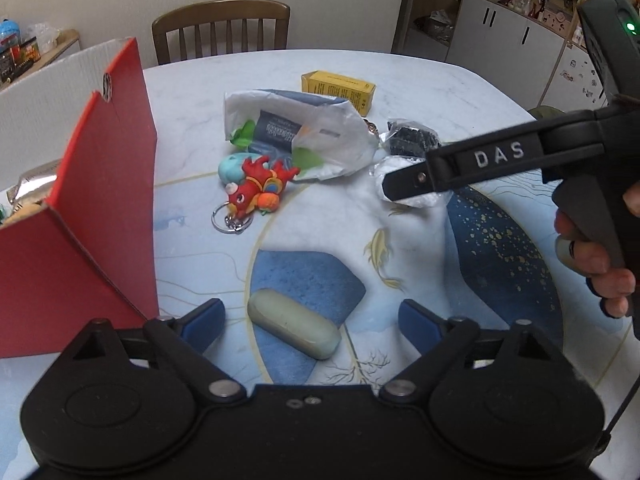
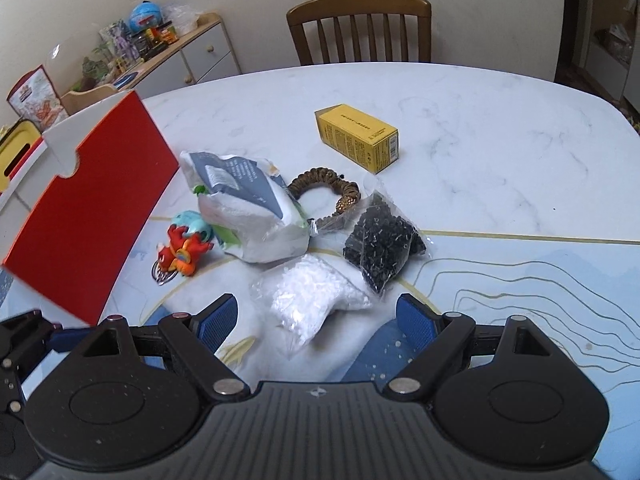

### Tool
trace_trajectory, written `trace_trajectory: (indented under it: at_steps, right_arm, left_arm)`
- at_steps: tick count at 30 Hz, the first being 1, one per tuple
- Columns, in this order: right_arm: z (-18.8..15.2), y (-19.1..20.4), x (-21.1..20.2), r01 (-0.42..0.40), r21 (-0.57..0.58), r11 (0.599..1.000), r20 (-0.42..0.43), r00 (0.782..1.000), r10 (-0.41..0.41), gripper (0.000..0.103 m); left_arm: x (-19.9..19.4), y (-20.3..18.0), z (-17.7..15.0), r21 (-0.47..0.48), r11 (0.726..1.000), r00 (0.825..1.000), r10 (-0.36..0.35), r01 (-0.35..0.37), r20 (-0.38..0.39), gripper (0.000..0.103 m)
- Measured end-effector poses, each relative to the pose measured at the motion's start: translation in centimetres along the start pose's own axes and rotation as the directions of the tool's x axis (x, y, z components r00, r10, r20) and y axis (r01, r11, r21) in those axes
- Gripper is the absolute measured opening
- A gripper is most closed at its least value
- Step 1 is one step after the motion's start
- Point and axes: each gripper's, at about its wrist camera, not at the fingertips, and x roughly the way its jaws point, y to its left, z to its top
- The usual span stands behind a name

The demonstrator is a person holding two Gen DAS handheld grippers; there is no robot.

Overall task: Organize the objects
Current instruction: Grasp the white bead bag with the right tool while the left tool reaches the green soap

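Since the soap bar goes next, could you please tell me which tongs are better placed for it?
Left. The open left tongs already frame the soap bar; the right tongs face the white bead bag.

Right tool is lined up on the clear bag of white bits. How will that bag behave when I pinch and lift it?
The bag of white bits looks floppy: it lies slumped and wrinkled, so it will likely sag around the right tool. The clear film looks glossy, so it may slip; pinch the full middle. It is probably light, since the contents look like small loose plastic pieces.
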Motion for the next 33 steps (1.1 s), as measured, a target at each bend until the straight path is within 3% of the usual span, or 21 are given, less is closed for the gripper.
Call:
trace_trajectory:
  at_steps: [9,16,23,33]
  right_arm:
    - [0.3,0.0,0.9,-0.005,0.017,1.000,-0.005,1.000,0.005,0.070]
    - [0.2,0.3,0.9,-0.005,0.026,1.000,-0.007,1.000,0.005,0.063]
    - [-0.4,0.5,0.3,-0.013,0.036,0.999,-0.007,1.000,0.013,0.046]
    - [-1.7,0.4,-2.1,-0.038,0.059,0.998,0.002,0.999,0.038,0.041]
  left_arm:
    - [0.0,0.1,0.3,0.007,1.000,1.000,0.021,-0.021,0.008,0.066]
    - [-0.2,0.3,0.3,-0.002,0.999,0.999,0.048,-0.048,0.006,0.045]
    - [-0.4,0.4,0.5,-0.011,0.999,0.999,0.049,-0.049,-0.003,0.045]
    - [-1.6,0.3,0.3,-0.028,0.999,1.000,0.028,-0.028,-0.014,0.044]
